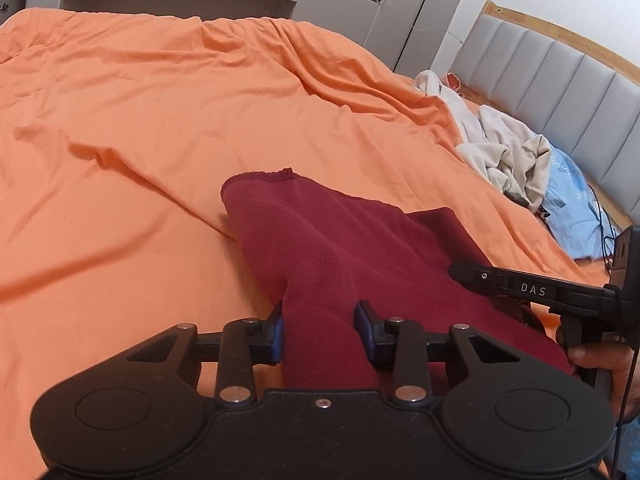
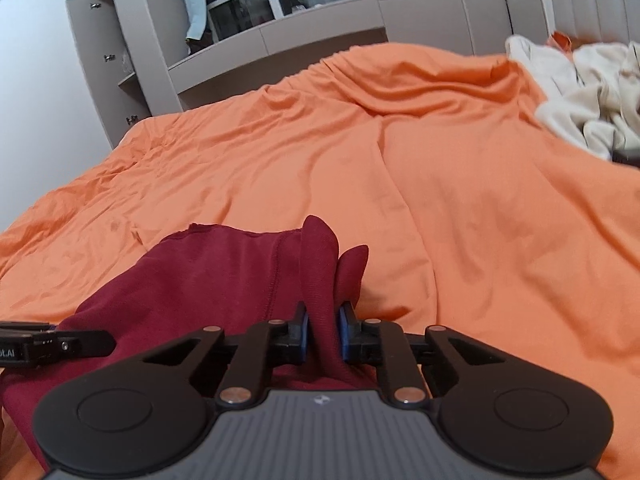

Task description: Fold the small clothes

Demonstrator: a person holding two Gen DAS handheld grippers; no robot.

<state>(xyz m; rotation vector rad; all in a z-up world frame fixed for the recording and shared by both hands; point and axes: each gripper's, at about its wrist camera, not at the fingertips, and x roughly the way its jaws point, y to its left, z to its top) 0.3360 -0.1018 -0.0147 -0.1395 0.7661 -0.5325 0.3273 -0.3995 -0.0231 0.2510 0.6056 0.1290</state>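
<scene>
Both tongs clench a maroon garment on an orange bed.

The left tongs [image 1: 320, 330] grasp a bunched fold of the garment [image 1: 320, 248]; only this view shows a hand [image 1: 600, 364] and a blue cloth [image 1: 568, 184]. The right tongs [image 2: 323, 334] pinch another fold. Its near end hides under both tongs; it stretches away from them over the sheet [image 2: 440, 184].
</scene>
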